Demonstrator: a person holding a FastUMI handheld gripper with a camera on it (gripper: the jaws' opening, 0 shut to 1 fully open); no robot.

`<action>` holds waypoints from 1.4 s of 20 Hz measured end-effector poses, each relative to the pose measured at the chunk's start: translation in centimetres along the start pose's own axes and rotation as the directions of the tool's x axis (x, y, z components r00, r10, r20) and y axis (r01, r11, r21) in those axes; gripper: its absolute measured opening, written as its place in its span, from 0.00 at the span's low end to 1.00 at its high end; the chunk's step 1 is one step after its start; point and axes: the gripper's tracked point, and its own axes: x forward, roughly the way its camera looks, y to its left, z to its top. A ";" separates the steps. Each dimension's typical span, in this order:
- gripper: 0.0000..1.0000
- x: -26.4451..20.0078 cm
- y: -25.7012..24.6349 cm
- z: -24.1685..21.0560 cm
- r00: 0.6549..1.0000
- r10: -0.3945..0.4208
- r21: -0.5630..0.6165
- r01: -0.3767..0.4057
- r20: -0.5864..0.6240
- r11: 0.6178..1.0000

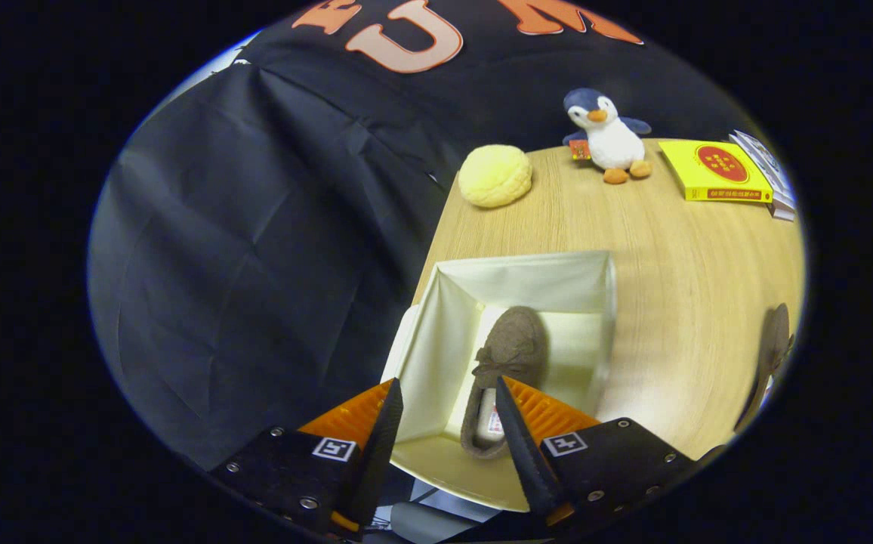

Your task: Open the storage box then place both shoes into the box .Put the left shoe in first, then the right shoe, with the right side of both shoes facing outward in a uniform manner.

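An open cream storage box [527,276] sits on the wooden table, just ahead of my fingers. One brown shoe [508,351] with a small bow lies inside it, toe pointing away from me, its heel partly behind one fingertip. My gripper [448,397] hovers open above the near end of the box, nothing held between its fingers. The second brown shoe [772,355] lies on the table well off to the right of the box, only partly seen.
At the far end of the wooden table [678,249] stand a yellow round plush bun [494,176], a penguin plush [607,136] and a yellow book [716,171] beside a stack of booklets [772,174]. Black cloth hangs left of the table.
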 end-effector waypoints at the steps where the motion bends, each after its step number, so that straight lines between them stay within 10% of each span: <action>1: 0.79 -1.4 -1.5 0.4 1.000 -0.016 -0.011 0.016 0.022 1.000; 15: 0.96 -15.8 -30.7 -3.7 0.891 -0.427 -0.078 0.442 0.156 0.893; 28: 0.64 -14.6 -44.4 -8.6 0.818 -0.569 -0.120 0.575 0.083 0.809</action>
